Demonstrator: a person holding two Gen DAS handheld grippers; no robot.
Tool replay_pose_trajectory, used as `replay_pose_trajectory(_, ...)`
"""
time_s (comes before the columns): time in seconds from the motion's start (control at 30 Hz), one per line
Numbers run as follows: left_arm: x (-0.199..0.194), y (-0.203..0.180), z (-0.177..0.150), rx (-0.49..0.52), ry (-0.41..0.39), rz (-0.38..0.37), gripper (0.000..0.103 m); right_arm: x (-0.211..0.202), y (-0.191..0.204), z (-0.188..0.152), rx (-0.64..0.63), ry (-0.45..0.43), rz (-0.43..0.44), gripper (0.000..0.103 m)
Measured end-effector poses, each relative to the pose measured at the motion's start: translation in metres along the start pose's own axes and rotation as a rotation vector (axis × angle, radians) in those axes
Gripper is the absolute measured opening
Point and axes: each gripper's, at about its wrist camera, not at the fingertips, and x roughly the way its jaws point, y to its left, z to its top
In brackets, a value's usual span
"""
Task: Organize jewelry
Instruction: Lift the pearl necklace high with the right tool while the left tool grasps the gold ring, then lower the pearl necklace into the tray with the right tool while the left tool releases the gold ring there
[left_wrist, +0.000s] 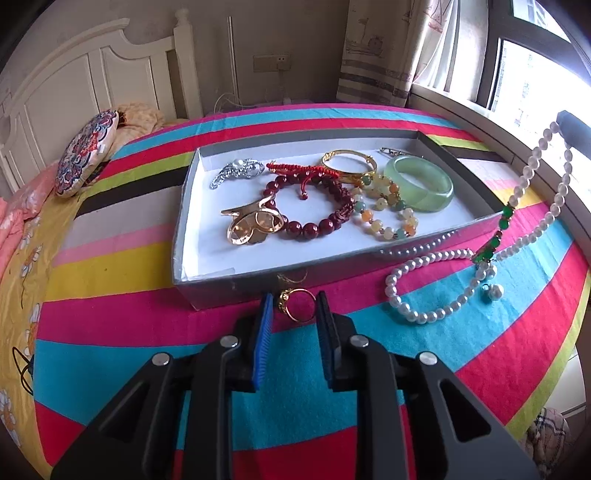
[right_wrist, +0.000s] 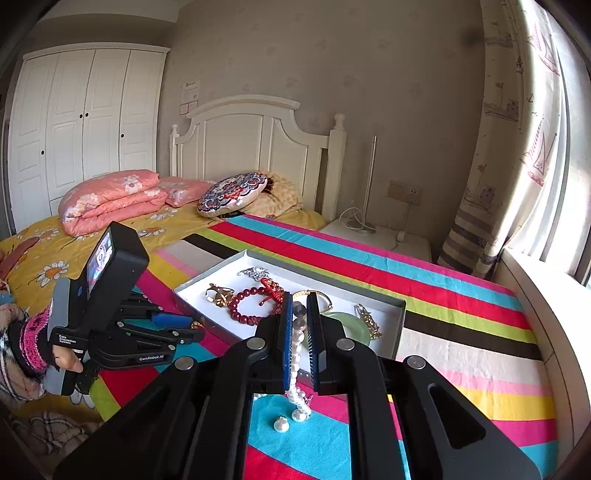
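A grey shallow box (left_wrist: 236, 284) with a white floor lies on the striped cloth; it also shows in the right wrist view (right_wrist: 400, 306). It holds a red bead bracelet (left_wrist: 306, 225), a green jade bangle (left_wrist: 421, 184), a gold bangle (left_wrist: 349, 162) and other pieces. My left gripper (left_wrist: 294, 304) is shut on a gold ring (left_wrist: 297, 304) just in front of the box's near wall. My right gripper (right_wrist: 299, 306) is shut on a white pearl necklace (right_wrist: 295, 354), lifting one end; the rest of the pearl necklace (left_wrist: 424, 291) trails on the cloth right of the box.
A striped cloth (left_wrist: 147, 321) covers the bed. A round patterned cushion (left_wrist: 86, 155) and pink quilts (right_wrist: 110, 199) lie toward the headboard. A window sill (right_wrist: 546, 306) runs along the right. A loose pearl earring (right_wrist: 281, 424) lies on the cloth.
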Motion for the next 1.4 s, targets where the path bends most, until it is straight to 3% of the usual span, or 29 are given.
replay_pose_trajectory(0.47,-0.058,-0.011,0.021,0.043,-0.139,-0.004,0.023,-0.020,0.001,0.047,-0.056,-0.105,-0.037,0.009)
replay_pose_trajectory(0.77,-0.080,-0.010,0.037,0.063,-0.186,0.003,0.023,-0.029,0.002,0.078,-0.112,-0.158,-0.055,0.009)
replay_pose_trajectory(1.07,-0.079,-0.007,0.056,0.088,-0.204,0.016,0.023,-0.018,-0.006,0.119,-0.128,-0.188,-0.060,0.009)
replay_pose_trajectory(1.4,-0.050,0.012,0.081,0.050,-0.174,0.028,0.023,0.041,0.003,0.151,-0.143,-0.154,-0.036,0.009)
